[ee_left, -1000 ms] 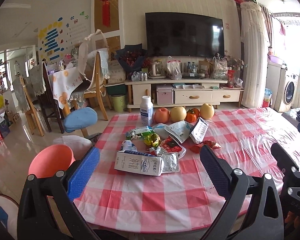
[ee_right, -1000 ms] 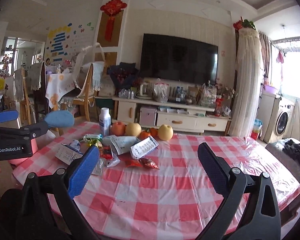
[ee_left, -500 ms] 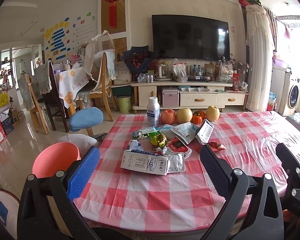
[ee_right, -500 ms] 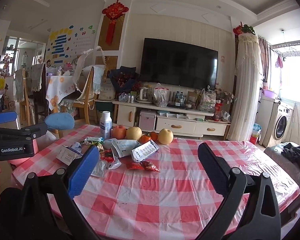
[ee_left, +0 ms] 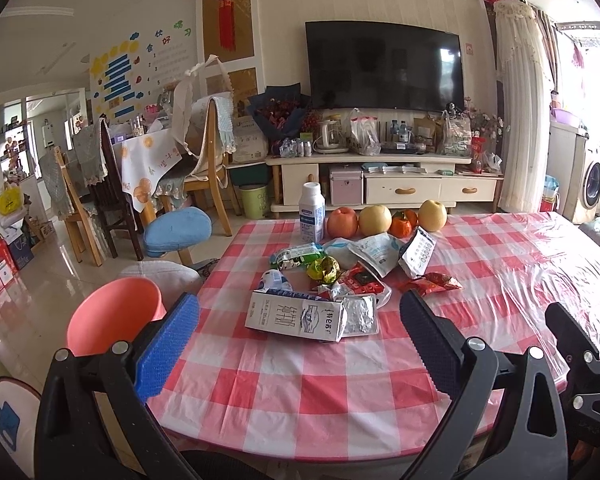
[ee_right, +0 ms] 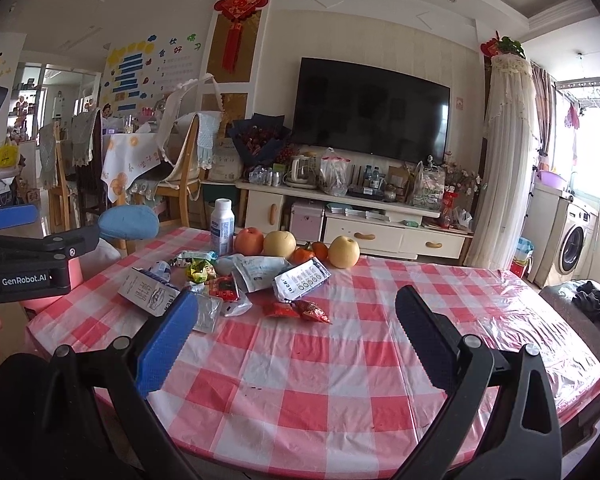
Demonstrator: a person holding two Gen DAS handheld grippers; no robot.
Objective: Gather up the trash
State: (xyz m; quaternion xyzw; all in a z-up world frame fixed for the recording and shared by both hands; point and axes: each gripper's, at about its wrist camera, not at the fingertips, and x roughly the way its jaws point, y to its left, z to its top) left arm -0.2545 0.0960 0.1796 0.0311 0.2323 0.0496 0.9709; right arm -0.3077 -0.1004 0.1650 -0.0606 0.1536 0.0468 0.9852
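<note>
Trash pile sits mid-frame on the desk (ee_left: 300, 392): milk carton (ee_left: 296, 317) in front, wrappers behind, fruit beyond. Left gripper (ee_left: 300, 344) has crept closer to the carton; right gripper (ee_right: 296, 336) barely shifted. Both sets of fingers spread, holding nothing. Nothing collected yet. Pink bin (ee_left: 114, 314) lower left. Legible: "GenRobot.AI".

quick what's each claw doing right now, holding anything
Left claw: open, holding nothing, over the near table edge.
Right claw: open, holding nothing, also short of the trash.
</note>
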